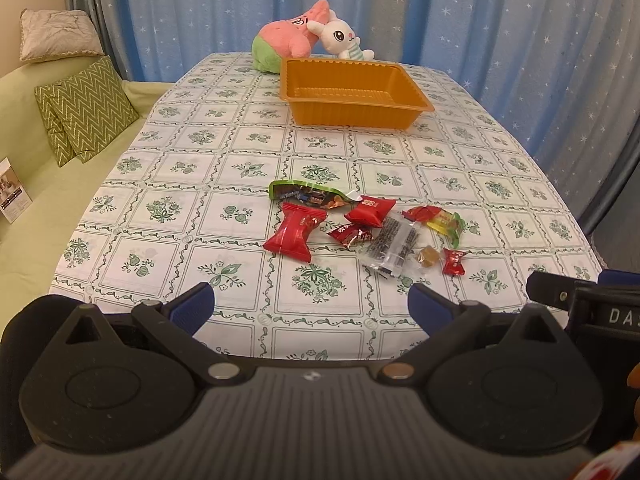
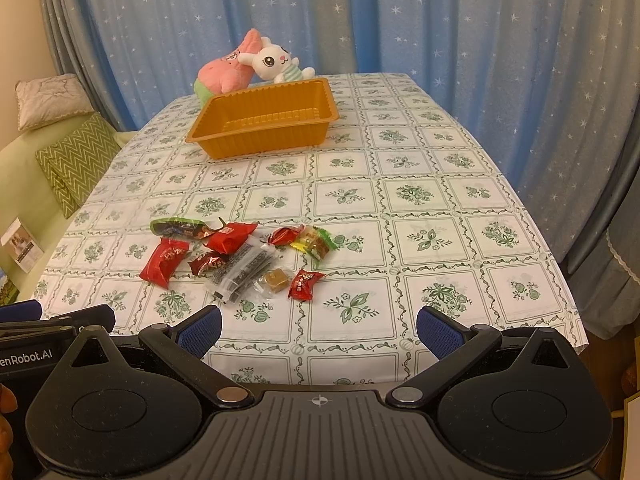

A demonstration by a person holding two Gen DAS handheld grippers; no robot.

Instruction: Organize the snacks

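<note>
Nearest to me, my left gripper (image 1: 312, 308) and my right gripper (image 2: 319, 330) are hovering side by side over the near edge of the table (image 1: 500, 168), both with their blue-padded jaws spread wide and holding nothing. Each is pointing forward along the flowered tablecloth, level and a little above it (neither is touching a snack).

Just beyond them, the snacks (image 1: 368, 226) are lying in a loose cluster on the cloth: a large red packet (image 1: 294, 232) at the left, a long green wrapper (image 1: 308, 193) behind it, a clear packet of dark sticks (image 1: 392, 246) in the middle, a small brown candy (image 1: 427, 258) and a small red candy (image 1: 454, 261) at the right.

Farther back, well apart from the cluster, an orange tray (image 1: 356, 114) is sitting empty. I judge the sorting has not begun: every snack is waiting to go in.

At the far end, two soft toys (image 1: 308, 36) are leaning together behind the tray, before a blue starry curtain (image 1: 500, 12).
</note>
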